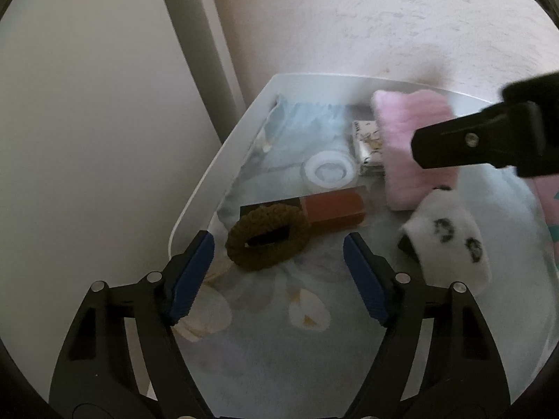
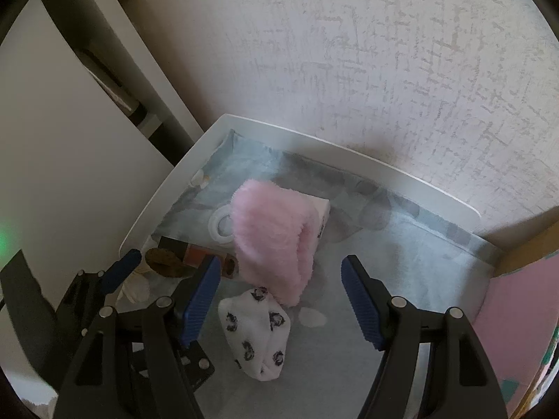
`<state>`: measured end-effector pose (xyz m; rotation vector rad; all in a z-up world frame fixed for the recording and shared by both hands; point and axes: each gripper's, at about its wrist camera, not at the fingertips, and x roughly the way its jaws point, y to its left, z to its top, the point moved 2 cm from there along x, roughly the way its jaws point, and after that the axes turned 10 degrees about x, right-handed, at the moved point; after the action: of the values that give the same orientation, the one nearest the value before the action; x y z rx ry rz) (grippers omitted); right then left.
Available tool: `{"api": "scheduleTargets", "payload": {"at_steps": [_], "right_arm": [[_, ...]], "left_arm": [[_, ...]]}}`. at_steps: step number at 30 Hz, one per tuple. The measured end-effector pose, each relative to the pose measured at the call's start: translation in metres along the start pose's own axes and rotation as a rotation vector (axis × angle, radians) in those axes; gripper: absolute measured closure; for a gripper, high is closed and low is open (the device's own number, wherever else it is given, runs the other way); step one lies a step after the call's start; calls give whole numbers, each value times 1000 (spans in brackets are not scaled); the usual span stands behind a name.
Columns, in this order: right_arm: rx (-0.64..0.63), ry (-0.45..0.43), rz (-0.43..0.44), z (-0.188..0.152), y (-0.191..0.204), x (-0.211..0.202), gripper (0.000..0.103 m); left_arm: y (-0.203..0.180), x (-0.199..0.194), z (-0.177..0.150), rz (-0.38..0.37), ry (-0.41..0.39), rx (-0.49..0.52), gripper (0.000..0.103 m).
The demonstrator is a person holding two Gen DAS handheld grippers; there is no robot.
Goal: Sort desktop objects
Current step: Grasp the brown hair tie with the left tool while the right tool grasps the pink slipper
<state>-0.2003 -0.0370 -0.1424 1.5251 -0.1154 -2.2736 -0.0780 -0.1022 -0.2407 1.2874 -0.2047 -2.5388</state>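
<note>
My left gripper [image 1: 278, 246] is open and empty, hovering just above a brown knitted hair tie [image 1: 268, 239] that lies on a brown and black rectangular case [image 1: 335, 211]. A white ring [image 1: 330, 173], a small patterned box [image 1: 367, 146], a fluffy pink sock [image 1: 401, 160] and a white sock with dark prints [image 1: 450, 241] lie on the blue floral cloth in the white tray [image 1: 209, 171]. My right gripper [image 2: 281, 279] is open and empty above the pink sock [image 2: 276, 241] and the white sock [image 2: 258, 335]. The left gripper's blue fingertip [image 2: 124, 270] shows at the left.
The tray rim [image 2: 349, 148] stands against a textured wall [image 2: 384, 70]. A pink box with a cardboard edge [image 2: 517, 300] is at the right. A white cabinet with a dark frame [image 2: 70, 146] stands at the left.
</note>
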Motion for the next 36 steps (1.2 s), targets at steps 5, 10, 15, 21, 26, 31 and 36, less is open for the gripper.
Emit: {"api": "scheduleTargets", "payload": {"at_steps": [5, 10, 15, 21, 26, 31, 36], "right_arm": [[-3, 5, -4, 0, 1, 8, 35], [14, 17, -13, -2, 1, 17, 64], [15, 9, -14, -4, 1, 19, 82], [2, -31, 0, -6, 6, 13, 92], [2, -53, 8, -5, 10, 5, 92], [-1, -85, 12, -3, 11, -13, 93], [-5, -122, 17, 0, 14, -40, 93]], "left_arm": [[5, 2, -2, -44, -4, -30, 49], [12, 1, -6, -73, -1, -74, 67], [21, -3, -11, -93, -7, -102, 85], [24, -11, -13, -104, -17, -106, 86], [23, -24, -11, -114, -33, -98, 86], [25, -40, -5, -124, -42, -86, 86], [36, -65, -4, -121, -71, -61, 86]]}}
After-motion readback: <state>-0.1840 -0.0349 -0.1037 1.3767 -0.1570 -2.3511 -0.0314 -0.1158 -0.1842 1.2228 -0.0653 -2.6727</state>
